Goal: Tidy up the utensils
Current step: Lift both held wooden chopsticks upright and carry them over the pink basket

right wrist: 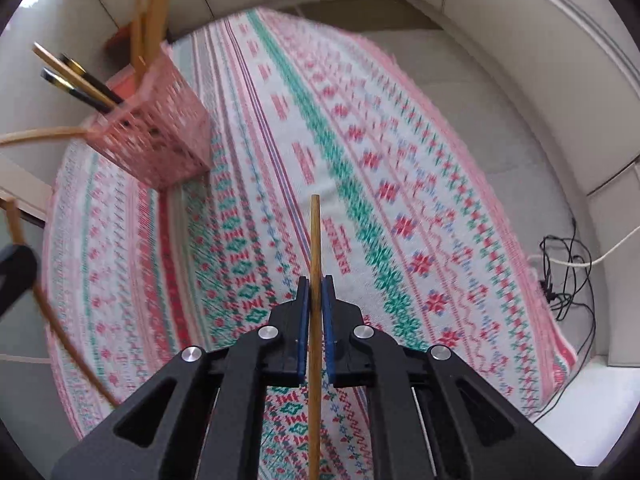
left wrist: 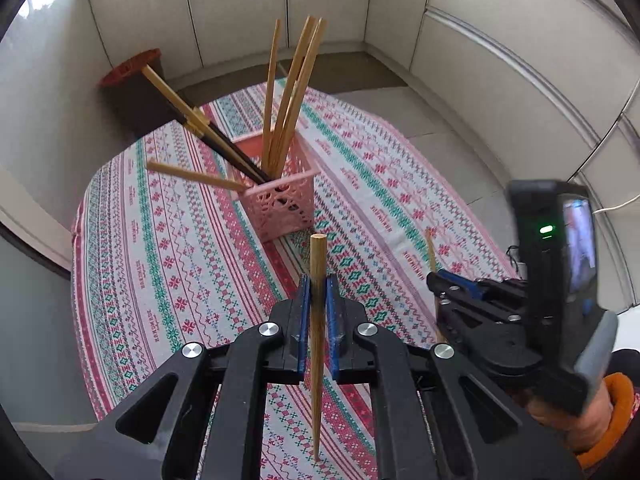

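Holding chopsticks (left wrist: 280, 92), pink basket (left wrist: 280, 208).

Prob. an office/recording corner: grey partition panels (left wrist: 240, 8) all round, patterned tablecloth (right wrist: 360, 160), loose cables (right wrist: 568, 276) on floor.

A patterned tablecloth (left wrist: 168, 240) in pink, red, green and white stripes covers the table. Beyond its far edge, at about ten o'clock in the left wrist view, stands a dark bin (left wrist: 138, 92) with an orange rim, against pale wall panels (left wrist: 240, 4). In the right wrist view, a tangle of black cables (right wrist: 568, 268) and one white cable (right wrist: 600, 254) lie on the floor at three o'clock, just off the cloth's edge.
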The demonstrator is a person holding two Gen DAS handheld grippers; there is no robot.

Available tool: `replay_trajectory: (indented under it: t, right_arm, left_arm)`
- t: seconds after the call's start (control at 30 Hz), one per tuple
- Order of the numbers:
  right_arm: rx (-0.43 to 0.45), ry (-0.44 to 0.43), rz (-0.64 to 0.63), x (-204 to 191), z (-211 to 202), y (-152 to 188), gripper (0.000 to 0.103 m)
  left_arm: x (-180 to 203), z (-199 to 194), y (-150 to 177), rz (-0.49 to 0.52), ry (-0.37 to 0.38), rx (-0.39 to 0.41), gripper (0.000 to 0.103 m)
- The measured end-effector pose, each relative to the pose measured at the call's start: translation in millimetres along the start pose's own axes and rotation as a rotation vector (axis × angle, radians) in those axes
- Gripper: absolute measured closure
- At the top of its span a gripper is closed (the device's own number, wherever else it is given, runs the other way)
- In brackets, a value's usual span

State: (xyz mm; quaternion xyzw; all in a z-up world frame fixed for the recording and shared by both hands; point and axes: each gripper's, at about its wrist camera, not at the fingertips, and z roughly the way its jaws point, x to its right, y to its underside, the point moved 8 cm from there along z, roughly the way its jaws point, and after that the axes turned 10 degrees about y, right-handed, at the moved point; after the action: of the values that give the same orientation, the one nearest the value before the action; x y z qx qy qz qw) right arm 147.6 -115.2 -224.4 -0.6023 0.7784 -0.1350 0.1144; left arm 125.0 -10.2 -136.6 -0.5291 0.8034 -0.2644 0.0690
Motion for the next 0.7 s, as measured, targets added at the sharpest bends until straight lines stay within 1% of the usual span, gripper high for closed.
replay_trajectory:
  t: [0.1,0.17,0.3,0.37,0.4,0.43,0.47,0.5,0.53,0.57,0.6,0.63,0.67,0.7]
  right_arm:
    - [0.092,-0.030,-0.007,12.0,-44.0,-11.8,0.097]
    - [0.142,-0.043,-0.006,9.7,-68.5,-19.6,0.097]
    - [0.252,-0.077,0.025,20.3,-120.2,-43.8,0.097]
    - [0.290,-0.088,0.028,24.6,-139.4,-53.7,0.097]
    - [0.320,-0.090,0.023,26.0,-152.8,-62.5,0.097]
    - [0.343,-0.090,0.021,29.9,-161.8,-69.3,0.096]
    - [0.371,-0.087,0.021,31.1,-171.6,-76.8,0.096]
    - [0.397,-0.083,0.027,32.9,-180.4,-84.9,0.096]
    - [0.414,-0.080,0.034,33.9,-185.9,-90.3,0.096]
    - [0.432,-0.079,0.044,36.0,-191.3,-97.9,0.096]
    - [0.441,-0.080,0.054,38.1,-194.2,-105.1,0.096]
    - [0.444,-0.087,0.066,38.6,-195.5,-109.6,0.096]
    - [0.443,-0.097,0.082,40.2,-195.4,-114.8,0.096]
    - [0.441,-0.104,0.092,40.9,-194.6,-117.8,0.096]
  left_arm:
    - [5.6,-23.7,-8.7,0.003,0.018,0.061,0.096]
    - [9.6,-44.0,-17.8,0.001,0.032,0.113,0.096]
    - [20.5,-77.5,-37.6,0.017,0.048,0.197,0.096]
    - [25.9,-88.9,-46.4,0.032,0.057,0.225,0.096]
    - [28.5,-90.5,-49.0,0.040,0.065,0.224,0.095]
    - [33.1,-85.9,-49.8,0.061,0.080,0.194,0.095]
    - [38.1,-75.3,-46.9,0.088,0.096,0.138,0.092]
    - [41.1,-49.8,-40.0,0.100,0.096,0.052,0.085]
    - [38.1,-27.6,-34.0,0.074,0.078,0.001,0.062]
    - [34.9,2.6,-23.4,0.044,0.059,-0.073,0.043]
    - [33.5,26.2,-14.4,0.032,0.051,-0.135,0.045]
    - [31.1,57.6,-1.1,0.019,0.036,-0.213,0.047]
    - [26.6,84.0,9.4,0.009,-0.001,-0.265,0.047]
    - [23.4,98.3,14.3,0.000,-0.029,-0.285,0.047]
